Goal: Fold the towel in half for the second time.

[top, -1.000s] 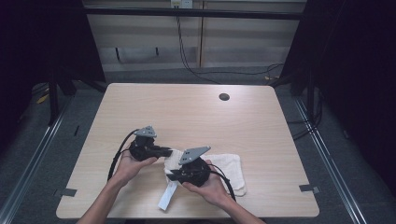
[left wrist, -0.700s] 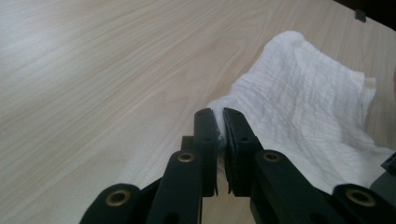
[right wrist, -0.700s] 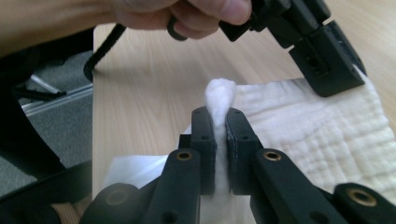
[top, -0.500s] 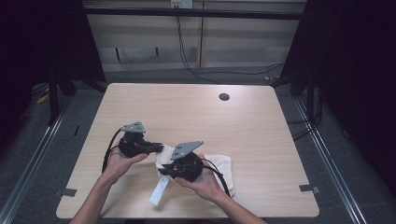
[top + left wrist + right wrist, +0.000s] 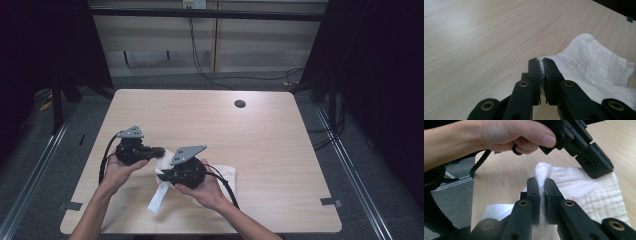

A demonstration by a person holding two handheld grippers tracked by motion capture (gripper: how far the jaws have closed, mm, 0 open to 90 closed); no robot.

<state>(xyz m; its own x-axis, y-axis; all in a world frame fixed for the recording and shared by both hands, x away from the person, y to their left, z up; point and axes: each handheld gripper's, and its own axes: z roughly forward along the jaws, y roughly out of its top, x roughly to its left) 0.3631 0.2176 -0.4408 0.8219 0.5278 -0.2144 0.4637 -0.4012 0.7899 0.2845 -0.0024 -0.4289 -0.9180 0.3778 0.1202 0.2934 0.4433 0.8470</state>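
Both grippers pinch one white cloth [image 5: 220, 175].
The right gripper [image 5: 540, 186] view shows its puckered fold; the left gripper [image 5: 541, 67] view shows a thin edge.

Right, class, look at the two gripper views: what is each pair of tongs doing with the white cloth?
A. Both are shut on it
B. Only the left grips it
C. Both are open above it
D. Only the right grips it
A: the left tongs pinch the cloth at its edge, and the right tongs clamp a bunched fold.
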